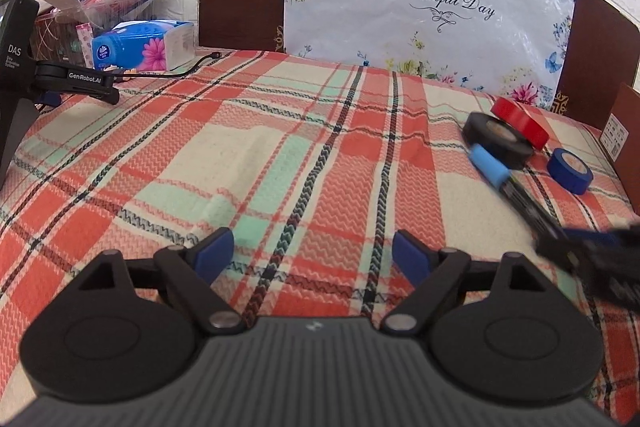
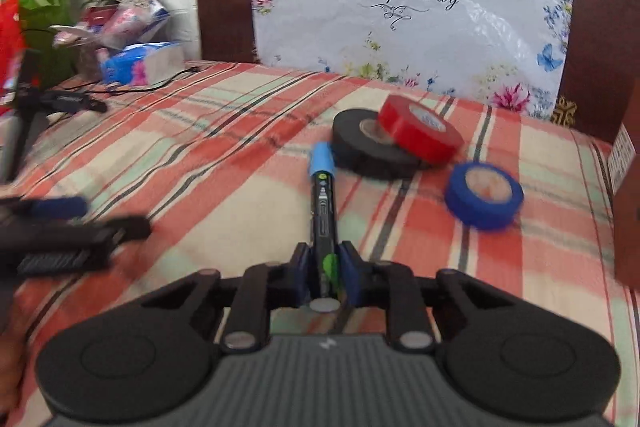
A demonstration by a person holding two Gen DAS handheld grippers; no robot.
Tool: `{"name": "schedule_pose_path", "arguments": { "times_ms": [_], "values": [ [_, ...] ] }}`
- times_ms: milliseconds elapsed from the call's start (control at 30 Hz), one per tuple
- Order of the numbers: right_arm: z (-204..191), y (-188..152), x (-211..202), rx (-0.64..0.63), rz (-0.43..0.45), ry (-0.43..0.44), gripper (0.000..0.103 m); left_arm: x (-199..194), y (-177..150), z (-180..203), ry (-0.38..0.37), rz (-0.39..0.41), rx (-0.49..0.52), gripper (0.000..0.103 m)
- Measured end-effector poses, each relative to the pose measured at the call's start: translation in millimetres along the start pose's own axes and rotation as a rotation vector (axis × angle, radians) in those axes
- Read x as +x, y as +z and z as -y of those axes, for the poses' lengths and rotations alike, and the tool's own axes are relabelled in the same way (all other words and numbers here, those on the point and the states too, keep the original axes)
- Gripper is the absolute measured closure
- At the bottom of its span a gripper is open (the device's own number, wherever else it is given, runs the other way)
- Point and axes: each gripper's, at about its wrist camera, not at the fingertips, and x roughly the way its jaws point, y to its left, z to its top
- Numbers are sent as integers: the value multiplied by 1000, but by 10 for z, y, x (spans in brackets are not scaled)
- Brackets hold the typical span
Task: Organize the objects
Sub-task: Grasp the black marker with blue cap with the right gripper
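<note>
We see blue-capped marker (image 2: 324, 211) pointing at black tape (image 2: 368, 149); red tape (image 2: 416, 131) leans on it, blue tape (image 2: 484, 197) nearby.

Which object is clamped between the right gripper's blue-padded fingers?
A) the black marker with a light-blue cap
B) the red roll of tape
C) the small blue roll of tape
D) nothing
A: in the right wrist view the right gripper is shut on the black marker with a light-blue cap, which points toward the tape rolls.
</note>
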Motion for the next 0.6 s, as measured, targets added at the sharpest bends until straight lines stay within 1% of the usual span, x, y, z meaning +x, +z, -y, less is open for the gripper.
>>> {"name": "schedule_pose_path", "arguments": {
  "times_ms": [100,200,267,300,333,367,400,433,467,500,533,567,600],
  "values": [
    [60,-231,-329,48,-18,72,85,2,-2,10,0,-3,5,14],
    [157,-400,-562,147,-41,141,85,8,6,10,-9,-12,10,12],
    [270,-477,-659,228,-54,186,85,15,40,54,8,-44,25,12],
    [338,-499,-678,274,-60,205,85,-10,67,92,15,-72,12,12],
    [411,-522,-683,320,-64,223,85,-67,103,127,-28,-102,-30,13],
    [480,-545,-682,360,-67,241,85,-139,137,167,-113,-129,-82,15],
    [538,-570,-681,396,-69,258,85,-223,168,230,-218,-160,-128,17],
    [583,-595,-671,432,-70,275,85,-299,197,339,-296,-185,-141,17],
    [610,-616,-658,462,-70,288,85,-366,220,486,-338,-206,-118,17],
    [628,-623,-636,482,-69,300,85,-413,237,644,-355,-227,-78,17],
    [645,-628,-625,488,-68,308,85,-430,242,804,-358,-256,-41,17],
    [642,-634,-617,489,-66,312,85,-413,243,924,-364,-292,-24,18],
    [631,-643,-616,489,-62,314,85,-367,232,1017,-378,-336,-28,18]
  ]
}}
